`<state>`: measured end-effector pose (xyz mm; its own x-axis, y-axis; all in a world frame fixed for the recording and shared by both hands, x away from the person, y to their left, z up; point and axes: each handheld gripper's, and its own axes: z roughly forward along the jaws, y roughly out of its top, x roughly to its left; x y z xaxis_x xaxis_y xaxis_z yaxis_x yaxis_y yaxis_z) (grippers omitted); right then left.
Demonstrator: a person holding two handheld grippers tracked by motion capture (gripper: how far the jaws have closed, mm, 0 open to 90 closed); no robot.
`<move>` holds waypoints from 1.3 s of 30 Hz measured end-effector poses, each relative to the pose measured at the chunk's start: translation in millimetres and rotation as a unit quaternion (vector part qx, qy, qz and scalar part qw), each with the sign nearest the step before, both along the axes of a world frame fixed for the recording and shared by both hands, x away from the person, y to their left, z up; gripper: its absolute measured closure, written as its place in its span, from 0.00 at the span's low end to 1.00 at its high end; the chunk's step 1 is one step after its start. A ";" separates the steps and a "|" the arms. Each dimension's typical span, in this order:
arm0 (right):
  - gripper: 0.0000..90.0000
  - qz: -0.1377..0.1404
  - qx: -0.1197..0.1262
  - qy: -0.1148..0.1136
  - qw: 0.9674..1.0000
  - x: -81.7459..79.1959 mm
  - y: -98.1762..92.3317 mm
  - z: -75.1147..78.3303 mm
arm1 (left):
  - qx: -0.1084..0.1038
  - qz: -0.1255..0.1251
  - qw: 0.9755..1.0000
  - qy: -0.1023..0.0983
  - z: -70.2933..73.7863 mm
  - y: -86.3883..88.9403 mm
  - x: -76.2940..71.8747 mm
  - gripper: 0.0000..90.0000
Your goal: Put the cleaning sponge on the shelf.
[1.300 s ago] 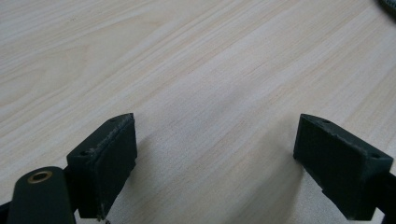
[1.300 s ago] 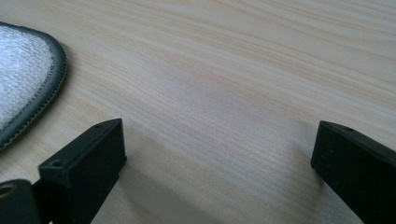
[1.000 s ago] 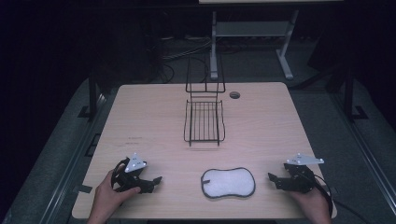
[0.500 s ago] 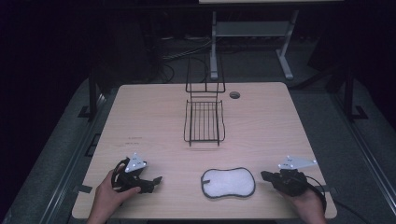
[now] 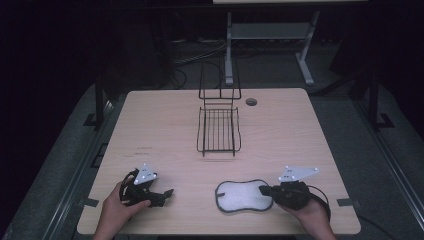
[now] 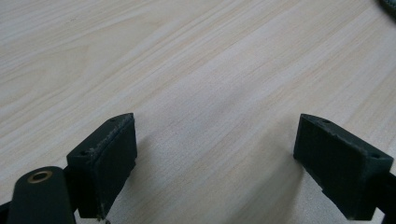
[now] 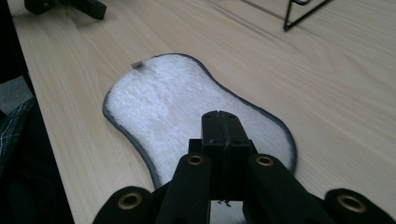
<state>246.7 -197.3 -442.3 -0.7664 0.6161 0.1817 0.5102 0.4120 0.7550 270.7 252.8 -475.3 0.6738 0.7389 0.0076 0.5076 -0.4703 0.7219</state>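
Note:
A white fuzzy mat (image 5: 242,196) with a dark border lies flat near the table's front edge, right of centre. My right gripper (image 5: 264,190) points left, its tips over the mat's right end. In the right gripper view its jaws (image 7: 222,114) are pressed together above the mat (image 7: 187,102), and I see nothing between them. My left gripper (image 5: 167,192) rests at the front left, pointing right. Its jaws (image 6: 217,144) stand wide apart over bare wood.
A black wire rack (image 5: 218,131) with an upright back stands at the table's middle, also seen in the right gripper view (image 7: 303,11). A round cable hole (image 5: 251,101) sits behind it. The light wooden table (image 5: 150,130) is bare to either side.
My right gripper has moved left from the front right corner to the mat's right end. The left gripper and the mat have stayed put.

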 end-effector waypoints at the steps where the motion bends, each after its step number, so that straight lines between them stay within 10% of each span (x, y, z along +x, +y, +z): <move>1: 1.00 0.005 0.000 -0.001 1.000 0.6 3.4 0.3 | 0.000 0.000 1.000 0.000 0.1 0.0 0.0 0.14; 39: 1.00 0.105 -0.043 0.003 0.994 20.7 90.4 -13.0 | -0.002 0.001 1.000 0.001 0.1 -0.2 -0.1 0.14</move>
<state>267.5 -106.9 -455.4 -0.8786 0.4561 0.1412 0.4111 0.5723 0.7096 270.6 252.6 -475.2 0.6720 0.7405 0.0038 0.5104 -0.4669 0.7222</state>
